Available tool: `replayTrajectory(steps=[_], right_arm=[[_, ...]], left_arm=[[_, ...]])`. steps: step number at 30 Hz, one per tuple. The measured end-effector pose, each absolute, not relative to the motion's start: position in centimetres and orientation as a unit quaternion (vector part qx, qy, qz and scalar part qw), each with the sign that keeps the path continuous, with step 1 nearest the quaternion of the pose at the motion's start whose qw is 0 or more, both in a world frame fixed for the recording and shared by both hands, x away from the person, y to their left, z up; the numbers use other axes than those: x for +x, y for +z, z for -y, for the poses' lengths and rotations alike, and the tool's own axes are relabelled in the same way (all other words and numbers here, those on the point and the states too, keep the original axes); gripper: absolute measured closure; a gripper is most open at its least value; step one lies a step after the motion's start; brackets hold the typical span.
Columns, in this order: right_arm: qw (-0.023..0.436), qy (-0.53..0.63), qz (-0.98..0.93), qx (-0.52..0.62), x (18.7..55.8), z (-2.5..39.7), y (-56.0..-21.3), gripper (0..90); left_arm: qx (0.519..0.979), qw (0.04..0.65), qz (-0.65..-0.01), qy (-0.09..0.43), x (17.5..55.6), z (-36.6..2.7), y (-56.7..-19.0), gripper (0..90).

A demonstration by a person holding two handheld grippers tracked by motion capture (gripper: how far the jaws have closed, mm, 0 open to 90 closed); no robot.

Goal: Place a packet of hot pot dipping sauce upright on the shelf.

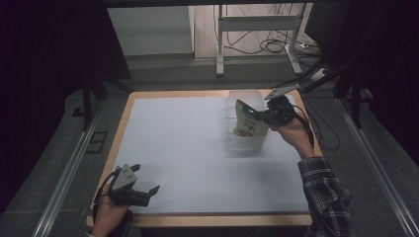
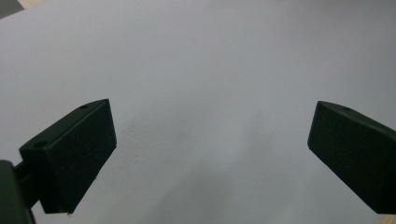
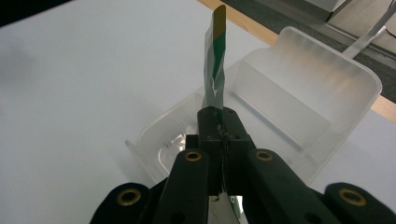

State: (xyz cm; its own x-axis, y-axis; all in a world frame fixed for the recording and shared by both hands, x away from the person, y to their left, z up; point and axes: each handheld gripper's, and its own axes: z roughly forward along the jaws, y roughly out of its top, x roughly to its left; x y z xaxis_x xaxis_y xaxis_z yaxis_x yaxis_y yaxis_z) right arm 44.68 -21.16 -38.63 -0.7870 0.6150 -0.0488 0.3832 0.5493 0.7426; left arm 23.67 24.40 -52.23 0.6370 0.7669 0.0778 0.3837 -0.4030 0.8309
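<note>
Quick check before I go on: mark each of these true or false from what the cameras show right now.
1. The right gripper is shut on the snack pouch. True.
2. The pouch lies flat on the white mat. False: it is held up over the clear plastic container.
3. The left gripper is open and holds nothing. True.
4. The container sits at the mat's near left corner. False: it is at the far right.
5. The left gripper is next to the container. False: it is at the near left edge.
</note>
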Motion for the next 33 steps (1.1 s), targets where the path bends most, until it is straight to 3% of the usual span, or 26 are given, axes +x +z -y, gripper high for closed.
replayTrajectory(steps=[5,21,33], right_arm=[[0.164,0.370,-0.866,0.293,44.5,21.2,-38.6,84.0],[0.175,0.383,-0.856,0.299,44.0,20.7,-38.5,51.6],[0.177,0.392,-0.849,0.306,43.4,20.9,-38.0,37.5]], left_arm=[[0.806,0.412,-0.356,0.231,23.7,-24.3,-52.2,1.0],[0.804,0.414,-0.357,0.234,23.6,-24.4,-52.2,1.0],[0.803,0.415,-0.358,0.232,23.6,-24.4,-52.2,0.9]])
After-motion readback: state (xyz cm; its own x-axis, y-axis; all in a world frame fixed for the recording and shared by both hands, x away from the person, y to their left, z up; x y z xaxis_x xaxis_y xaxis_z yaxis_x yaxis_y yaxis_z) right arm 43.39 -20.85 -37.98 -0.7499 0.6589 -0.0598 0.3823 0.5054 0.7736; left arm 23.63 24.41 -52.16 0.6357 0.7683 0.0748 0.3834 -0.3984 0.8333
